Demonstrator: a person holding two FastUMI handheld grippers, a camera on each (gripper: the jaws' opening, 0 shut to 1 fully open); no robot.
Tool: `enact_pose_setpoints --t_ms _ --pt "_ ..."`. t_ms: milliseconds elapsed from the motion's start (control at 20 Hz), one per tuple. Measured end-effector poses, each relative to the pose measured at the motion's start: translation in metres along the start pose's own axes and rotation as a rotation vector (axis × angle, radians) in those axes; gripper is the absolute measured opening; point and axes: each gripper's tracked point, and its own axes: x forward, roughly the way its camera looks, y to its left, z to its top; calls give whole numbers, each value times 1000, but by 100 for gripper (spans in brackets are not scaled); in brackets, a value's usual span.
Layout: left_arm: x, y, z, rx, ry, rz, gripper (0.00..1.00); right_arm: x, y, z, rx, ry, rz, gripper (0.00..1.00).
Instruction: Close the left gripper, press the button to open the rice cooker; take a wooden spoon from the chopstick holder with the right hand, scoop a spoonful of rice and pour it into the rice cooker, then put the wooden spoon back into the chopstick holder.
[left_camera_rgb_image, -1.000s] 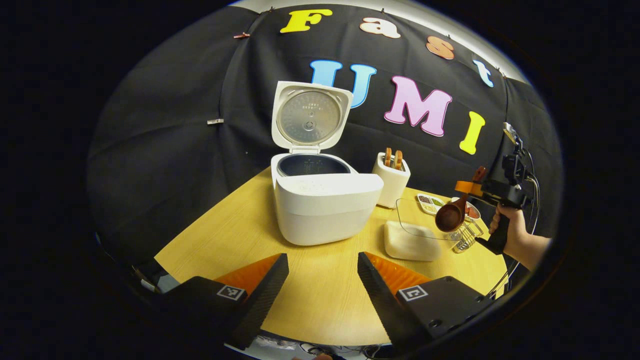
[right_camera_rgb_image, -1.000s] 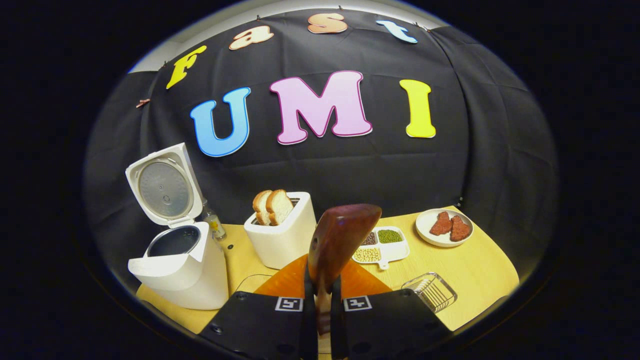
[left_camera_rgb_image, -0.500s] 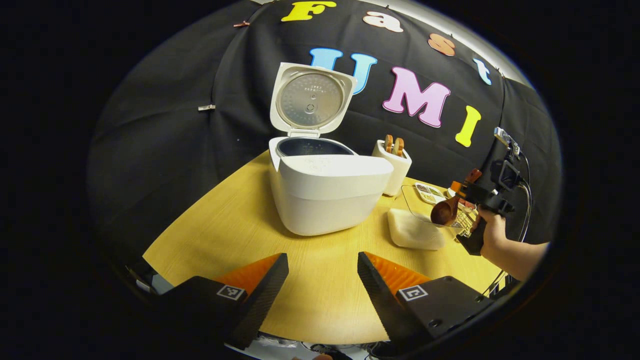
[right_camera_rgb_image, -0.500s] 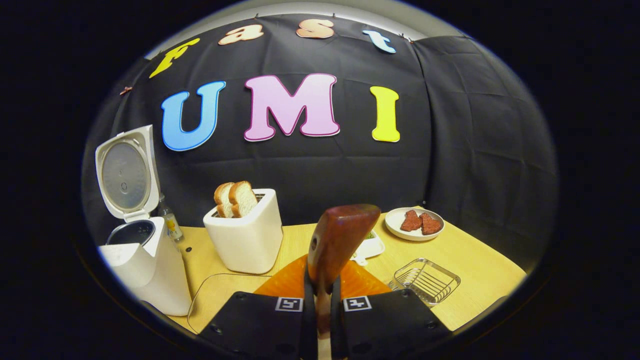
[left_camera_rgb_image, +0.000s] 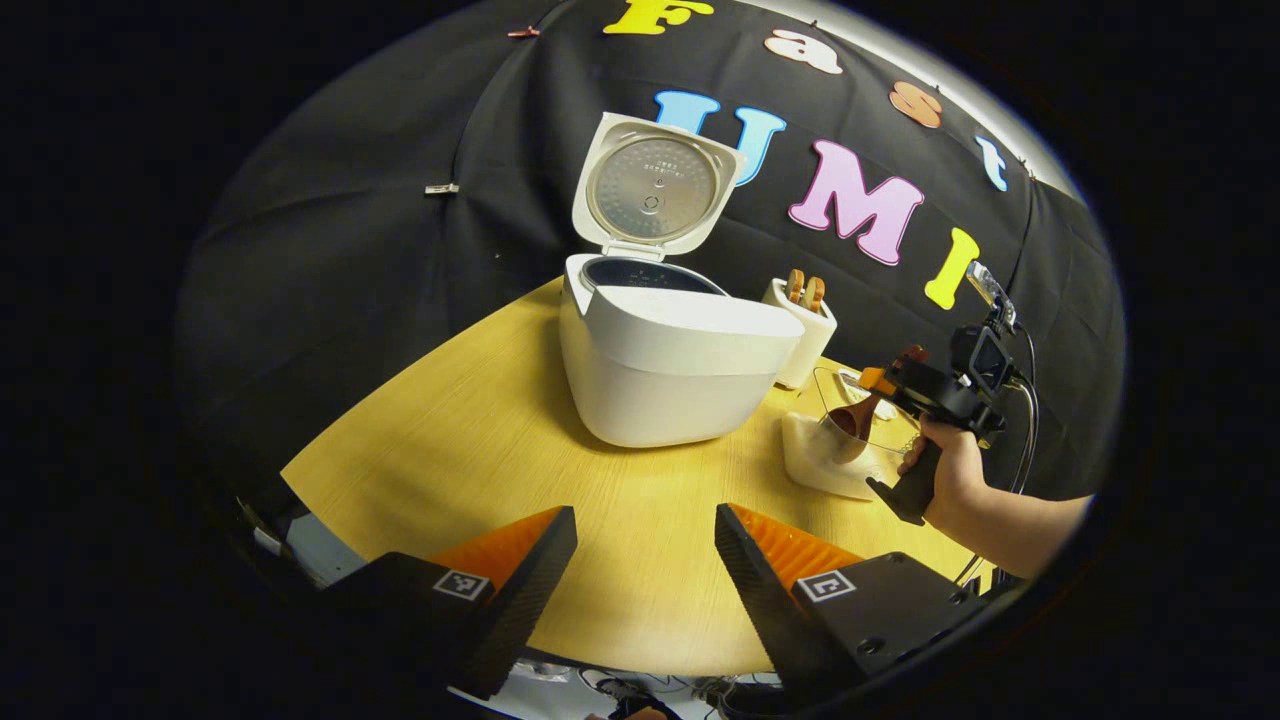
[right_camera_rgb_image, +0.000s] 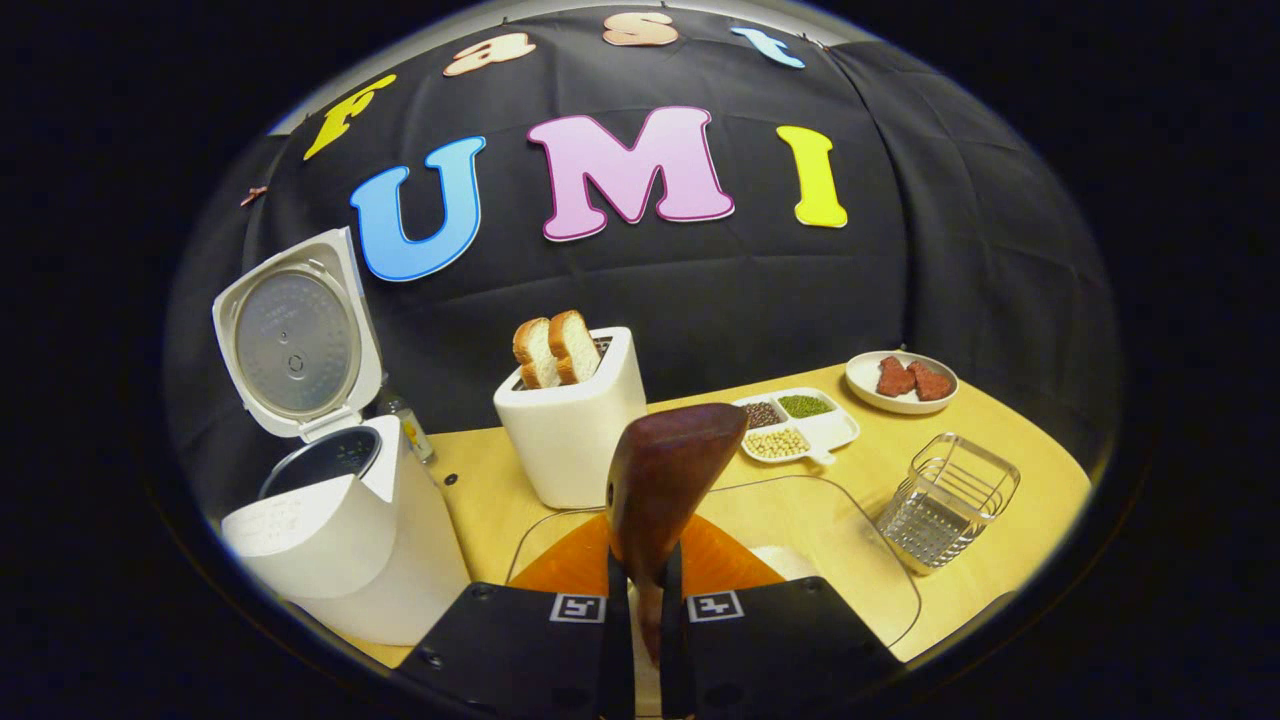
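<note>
Right gripper: in the left gripper view the right gripper (left_camera_rgb_image: 880, 385) sat at the right end of the counter (left_camera_rgb_image: 470, 440), a hand (left_camera_rgb_image: 945, 480) wrapped round its grip, its nose tipped down toward the clear rice container (left_camera_rgb_image: 850, 425); its fingers were clamped on the handle of the wooden spoon (right_camera_rgb_image: 665, 480).
Left gripper: the left gripper (left_camera_rgb_image: 645, 560) hung over the near counter edge, fingers spread wide, holding nothing.
Wooden spoon: its bowl was inside the container's rim in the left gripper view; whether it touched the rice I cannot tell.
Rice cooker: the rice cooker (left_camera_rgb_image: 670, 365) stood mid-counter, lid up, dark inner pot showing.
Toaster: a white toaster (right_camera_rgb_image: 575, 420) right of the cooker held two bread slices.
Chopstick holder: the wire chopstick holder (right_camera_rgb_image: 945, 500) stood right of the container.
Right gripper view: it showed a divided dish (right_camera_rgb_image: 800, 425) of beans and a plate (right_camera_rgb_image: 900, 380) with two reddish pieces, both far right.
</note>
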Motion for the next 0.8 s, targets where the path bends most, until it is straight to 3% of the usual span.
enact_pose_setpoints --t_ms 550,800 --pt "-10 -13 15 19 -34 9 96 -22 -23 -4 473 250 5 14" --pt "-14 -16 24 30 -50 16 96 -35 -61 13 531 235 -57 14"
